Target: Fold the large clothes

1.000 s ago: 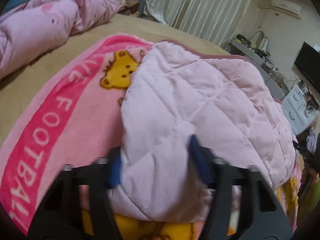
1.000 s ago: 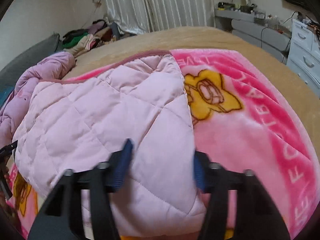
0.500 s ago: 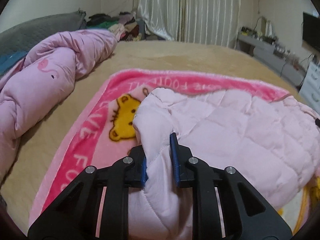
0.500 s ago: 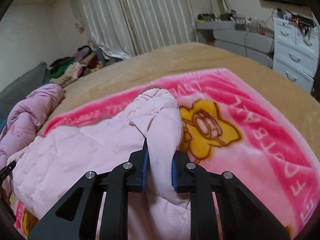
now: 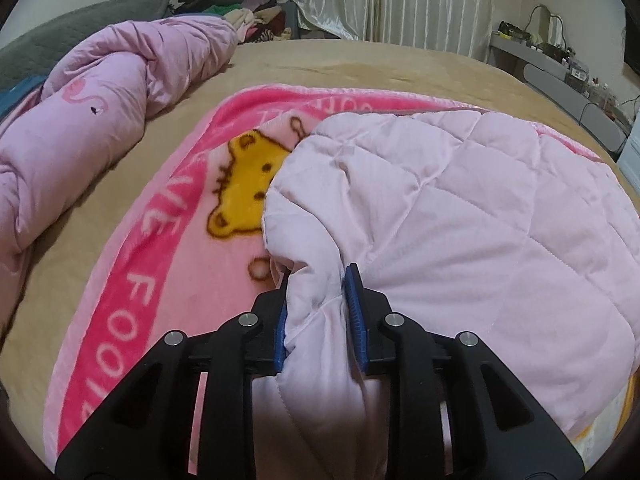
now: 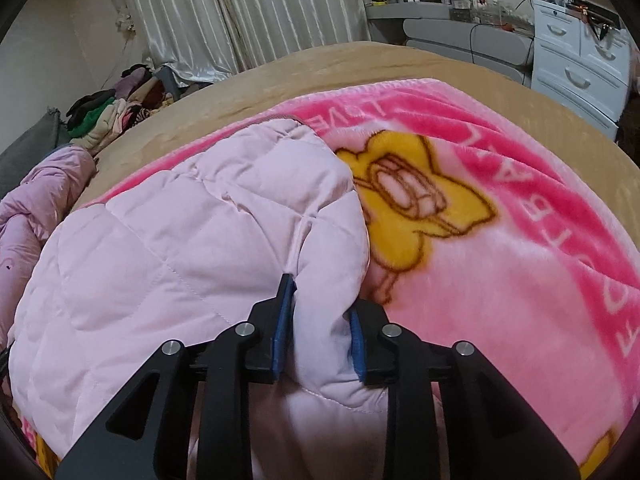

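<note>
Folding step: pale pink quilted jacket (image 5: 460, 220) lies on a pink cartoon blanket (image 5: 168, 264) spread over the tan bed (image 5: 360, 60); each gripper has a near corner of it, so the fold looks mid-way.
Bed: wide and soft; a bunched pink duvet (image 5: 80, 120) lies well apart at one side, no obstacle by my reading.
Blanket: plush, loose on the bed; risk that it drags or rucks if the jacket is pulled across it and not lifted.
Jacket: puffy and slippery-looking; risk that the padded layers slide apart and only the top layer follows, leaving a crooked fold.
Left gripper (image 5: 318, 312): jaws narrow and opening, a thick roll of jacket edge between the blue pads (image 5: 354, 312), pads against the cloth; risk that the edge drops before it is laid.
Right gripper (image 6: 318, 316): jaws narrow and opening, jacket corner bulging between them, pads touching it; same risk.
Timing: if one side lets go before the other, the hem probably lands skewed.
Seams: stitched quilting may resist a sharp crease, so the fold could spring open.
</note>
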Demonstrator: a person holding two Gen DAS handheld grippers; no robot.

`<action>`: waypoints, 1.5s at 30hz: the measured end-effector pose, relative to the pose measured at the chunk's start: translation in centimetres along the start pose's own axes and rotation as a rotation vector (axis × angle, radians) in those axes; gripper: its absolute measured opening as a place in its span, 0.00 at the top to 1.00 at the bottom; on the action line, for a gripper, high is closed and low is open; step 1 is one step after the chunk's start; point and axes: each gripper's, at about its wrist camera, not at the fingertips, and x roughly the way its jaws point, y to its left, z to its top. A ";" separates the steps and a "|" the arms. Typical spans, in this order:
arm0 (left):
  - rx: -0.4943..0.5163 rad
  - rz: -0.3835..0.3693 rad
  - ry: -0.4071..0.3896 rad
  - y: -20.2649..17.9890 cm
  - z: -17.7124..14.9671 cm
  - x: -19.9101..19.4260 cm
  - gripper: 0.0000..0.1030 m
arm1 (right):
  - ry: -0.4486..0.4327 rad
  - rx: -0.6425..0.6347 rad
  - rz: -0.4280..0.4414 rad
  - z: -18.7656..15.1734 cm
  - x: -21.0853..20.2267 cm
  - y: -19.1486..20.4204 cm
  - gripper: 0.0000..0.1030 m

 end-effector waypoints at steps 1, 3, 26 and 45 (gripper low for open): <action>-0.011 -0.001 0.003 0.1 0.0 -0.2 0.81 | 0.002 0.000 -0.005 0.0 0.0 -0.1 0.72; -0.035 0.005 0.008 0.4 -0.2 -0.5 0.76 | 0.015 0.018 -0.012 0.1 -0.3 -0.4 0.64; -0.185 0.013 -0.010 3.3 -5.2 -7.7 0.09 | -0.063 0.084 0.110 -5.7 -11.2 -1.8 0.04; -0.277 -0.102 0.074 3.6 -8.7 -7.1 0.09 | 0.038 0.141 0.107 -10.3 -9.4 -2.3 0.04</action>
